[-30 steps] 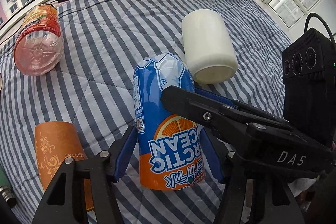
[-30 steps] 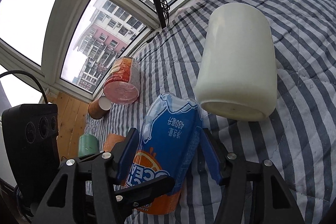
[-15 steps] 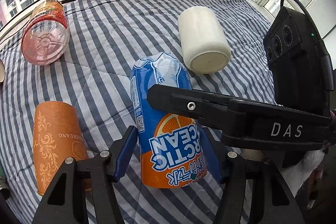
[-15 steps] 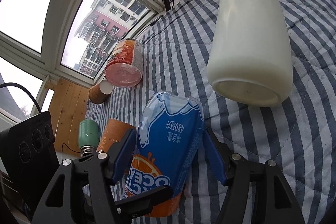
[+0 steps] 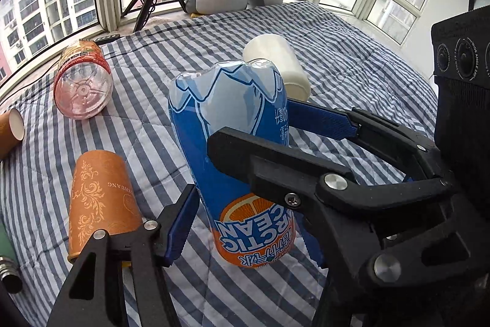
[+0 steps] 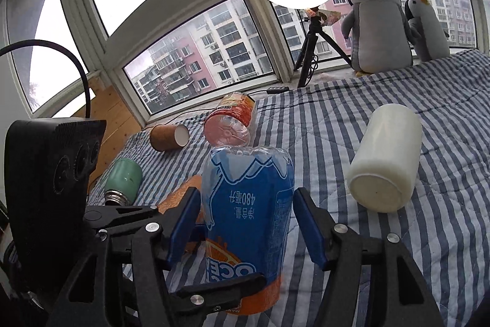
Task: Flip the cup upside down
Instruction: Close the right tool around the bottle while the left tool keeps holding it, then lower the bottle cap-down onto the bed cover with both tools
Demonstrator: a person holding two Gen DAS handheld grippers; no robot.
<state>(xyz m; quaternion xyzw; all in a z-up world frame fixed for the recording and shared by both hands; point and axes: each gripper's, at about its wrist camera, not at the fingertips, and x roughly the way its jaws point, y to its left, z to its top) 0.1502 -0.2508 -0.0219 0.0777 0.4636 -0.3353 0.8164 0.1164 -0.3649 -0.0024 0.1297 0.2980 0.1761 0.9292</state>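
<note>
A blue and orange cut-bottle cup (image 5: 242, 161) labelled "ARCTIC OCEAN" stands upside down, its print inverted and its clear base up, lifted and tilted over the striped blanket (image 5: 153, 100). My left gripper (image 5: 245, 232) has its blue pads on both sides of the cup's lower part. My right gripper (image 6: 245, 222) straddles the same cup (image 6: 248, 213) from the other side, higher up. Its arm crosses the left wrist view in front of the cup. Both sets of jaws look closed against the cup.
An orange patterned cup (image 5: 98, 198) lies left of the gripped cup. A white cup (image 6: 386, 167) lies on its side at the right. A pink-labelled bottle (image 5: 82, 81), a brown paper cup (image 6: 168, 137) and a green flask (image 6: 122, 183) lie further off. Plush penguins (image 6: 376, 23) stand at the window.
Both grippers have raised and tipped the blue cup toward upright, and the views now look more level across the bed toward the windows. The other cups have stayed put.
</note>
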